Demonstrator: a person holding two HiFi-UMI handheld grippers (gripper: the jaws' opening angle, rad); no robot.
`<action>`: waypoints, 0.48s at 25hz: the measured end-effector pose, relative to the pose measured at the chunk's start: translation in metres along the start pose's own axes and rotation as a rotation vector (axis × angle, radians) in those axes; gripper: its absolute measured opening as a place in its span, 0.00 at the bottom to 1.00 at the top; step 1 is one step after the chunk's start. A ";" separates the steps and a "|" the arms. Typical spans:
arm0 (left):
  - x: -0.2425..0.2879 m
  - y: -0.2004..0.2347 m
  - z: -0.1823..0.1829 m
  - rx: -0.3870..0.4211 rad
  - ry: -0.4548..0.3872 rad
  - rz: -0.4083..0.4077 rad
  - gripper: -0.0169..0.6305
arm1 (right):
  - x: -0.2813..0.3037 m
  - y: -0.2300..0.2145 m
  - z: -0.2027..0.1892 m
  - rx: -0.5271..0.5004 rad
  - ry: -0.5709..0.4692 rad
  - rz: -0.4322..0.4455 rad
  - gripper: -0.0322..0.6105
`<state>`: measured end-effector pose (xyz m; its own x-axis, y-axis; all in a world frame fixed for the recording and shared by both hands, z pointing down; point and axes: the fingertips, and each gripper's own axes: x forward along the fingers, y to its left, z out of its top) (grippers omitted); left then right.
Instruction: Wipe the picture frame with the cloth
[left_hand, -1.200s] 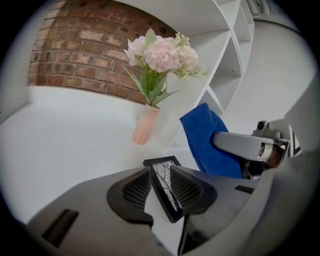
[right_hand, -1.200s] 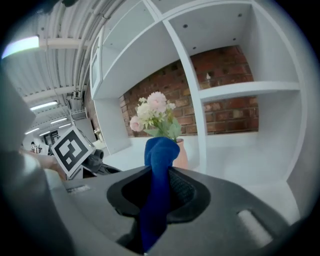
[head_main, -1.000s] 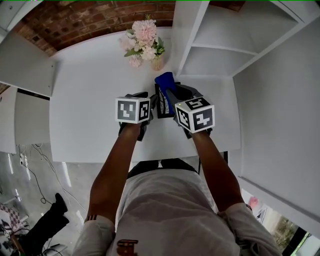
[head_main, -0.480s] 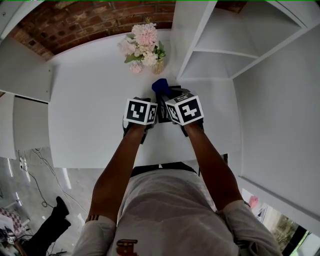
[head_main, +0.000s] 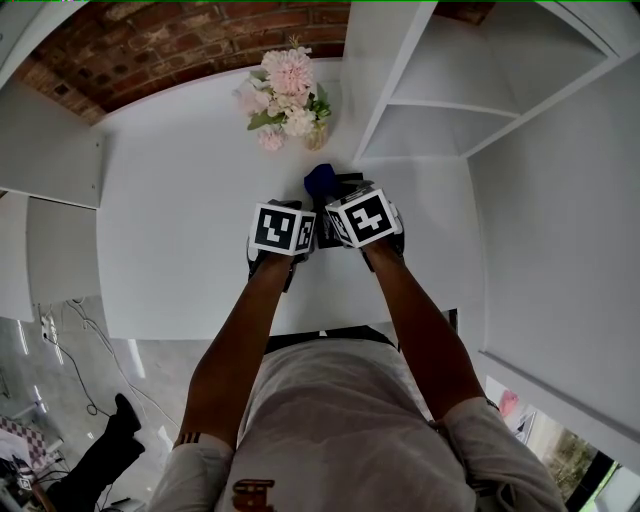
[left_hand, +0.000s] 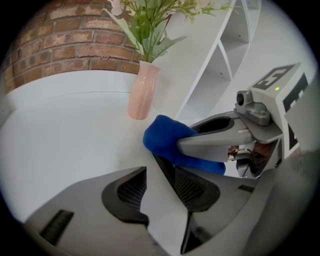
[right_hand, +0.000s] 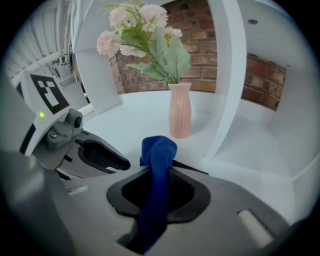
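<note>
White table (head_main: 180, 200) carries everything; shelf (head_main: 440, 120) stands at right. Vase of flowers (head_main: 290, 95) sits near, beyond your hands: wide swipe knocks it. Left gripper (left_hand: 159, 187): fingers spread wide, just been opening, picture frame (left_hand: 163, 168) edge-on between them, no firm hold, so wiping push may topple it. Right gripper (right_hand: 157, 185): fingers clamped on blue cloth (right_hand: 159, 150); loose fold may slip.

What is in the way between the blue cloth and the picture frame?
Nothing visible. The blue cloth, pinched in the right gripper, appears to rest right against the picture frame edge, with no gap showing.
</note>
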<state>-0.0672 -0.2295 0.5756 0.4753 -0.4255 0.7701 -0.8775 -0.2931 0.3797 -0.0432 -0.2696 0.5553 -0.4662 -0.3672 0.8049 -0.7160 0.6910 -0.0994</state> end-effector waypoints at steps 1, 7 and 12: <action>0.000 0.001 0.000 -0.006 -0.003 -0.002 0.29 | -0.001 -0.003 -0.001 0.000 0.001 -0.007 0.17; 0.000 0.003 -0.001 -0.019 -0.008 -0.006 0.31 | -0.012 -0.031 -0.012 0.038 0.003 -0.055 0.17; 0.000 0.002 0.000 -0.016 -0.010 -0.009 0.31 | -0.024 -0.056 -0.024 0.081 0.003 -0.097 0.17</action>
<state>-0.0692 -0.2297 0.5767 0.4839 -0.4316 0.7613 -0.8739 -0.2835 0.3948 0.0203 -0.2848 0.5559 -0.3910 -0.4277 0.8150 -0.7973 0.5998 -0.0677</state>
